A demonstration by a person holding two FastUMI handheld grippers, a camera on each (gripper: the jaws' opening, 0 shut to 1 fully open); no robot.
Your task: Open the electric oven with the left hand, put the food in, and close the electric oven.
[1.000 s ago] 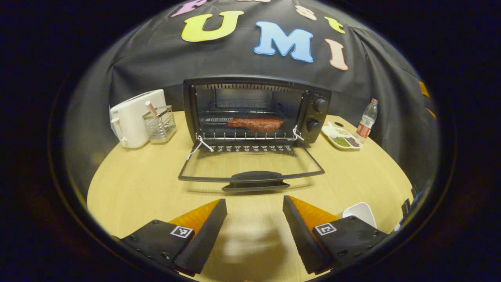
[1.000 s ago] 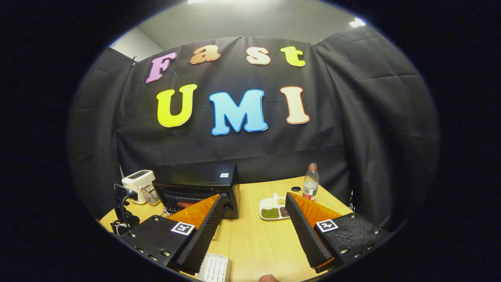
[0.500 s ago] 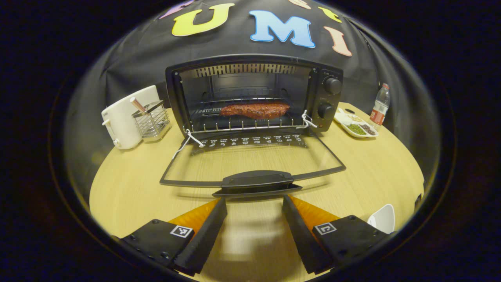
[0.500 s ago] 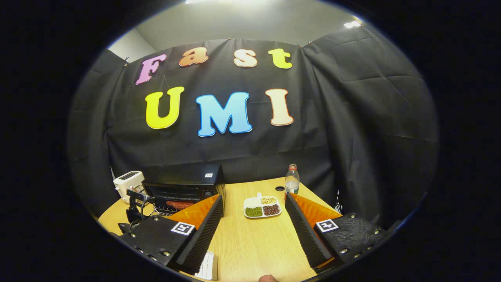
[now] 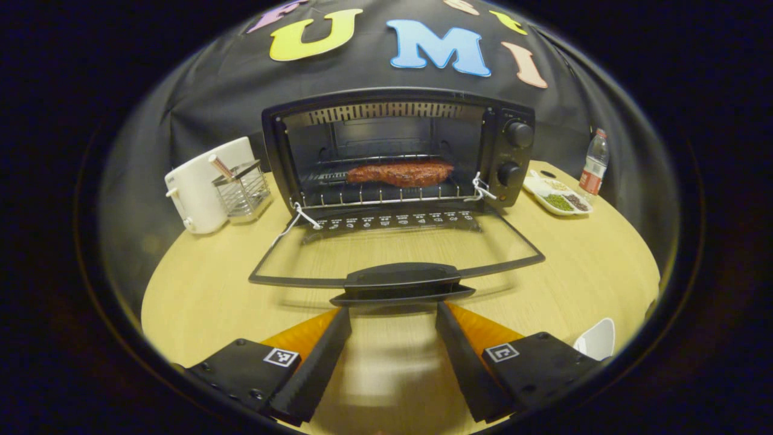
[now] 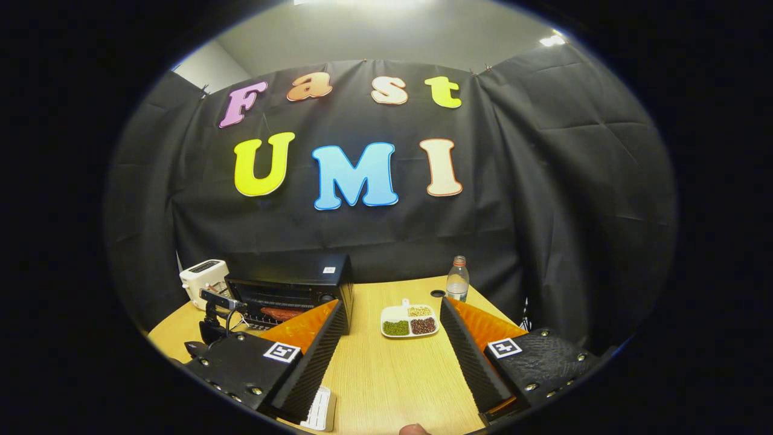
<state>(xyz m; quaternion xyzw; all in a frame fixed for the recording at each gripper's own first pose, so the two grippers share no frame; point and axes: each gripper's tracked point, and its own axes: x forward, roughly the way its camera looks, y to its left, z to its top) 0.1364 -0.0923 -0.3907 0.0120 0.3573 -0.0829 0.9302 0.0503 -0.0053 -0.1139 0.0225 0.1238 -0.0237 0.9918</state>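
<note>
Hovering low over the wooden table, the left gripper is standing released, its jaws spread wide with nothing between them, fingertips just short of the door handle at twelve o'clock. That handle is sitting on the free edge of the glass door, which is lying fully dropped, close to level with the table. Beyond it the electric oven is gaping, and the food, a reddish slab of meat, is already resting on the wire rack inside, so closing looks like the step left. The door is likely swinging stiffly on its hinge and is fairly light, though the glass is fragile and smooth, so the chunky dark handle is the place to grip or lift from beneath, near its middle to keep the door from twisting. At ten o'clock a white toaster is standing; at two o'clock a bean dish is lying. In the right gripper view the right gripper is also idling unclenched and empty, well apart from the oven at its ten o'clock.
</note>
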